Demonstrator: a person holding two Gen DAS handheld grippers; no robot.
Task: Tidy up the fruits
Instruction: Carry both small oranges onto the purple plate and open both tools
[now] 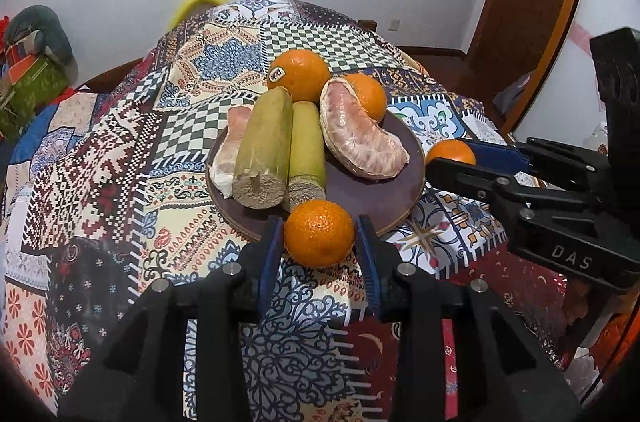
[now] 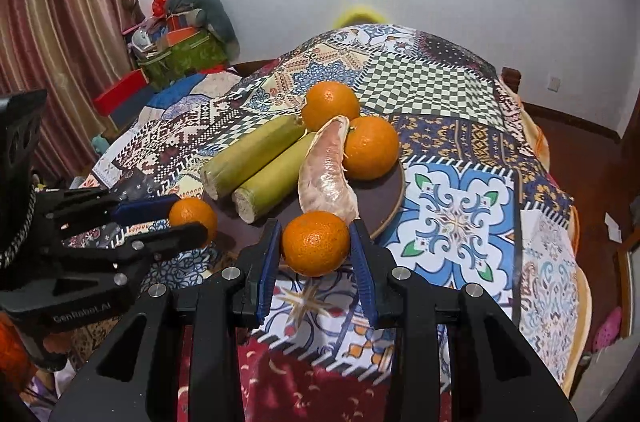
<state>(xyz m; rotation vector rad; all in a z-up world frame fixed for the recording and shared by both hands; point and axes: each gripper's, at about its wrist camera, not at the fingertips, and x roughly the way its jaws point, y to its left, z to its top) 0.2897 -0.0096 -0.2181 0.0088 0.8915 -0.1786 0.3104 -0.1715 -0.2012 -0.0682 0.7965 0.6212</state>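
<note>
A dark round plate (image 1: 360, 190) on the patchwork cloth holds two oranges (image 1: 298, 74), two green sugarcane pieces (image 1: 264, 142) and peeled pomelo segments (image 1: 360, 138). My left gripper (image 1: 319, 242) is shut on a small orange (image 1: 319, 233) at the plate's near edge. My right gripper (image 2: 316, 244) is shut on another small orange (image 2: 316, 242) at the plate's right edge. Each gripper shows in the other's view, the right one (image 1: 456, 158) and the left one (image 2: 188, 218), each with its orange.
The patchwork cloth (image 2: 456, 218) covers a round table that drops off at its edges. A pile of boxes and bags (image 2: 180, 50) stands at the far left by a curtain. A wooden door (image 1: 532, 2) is at the right.
</note>
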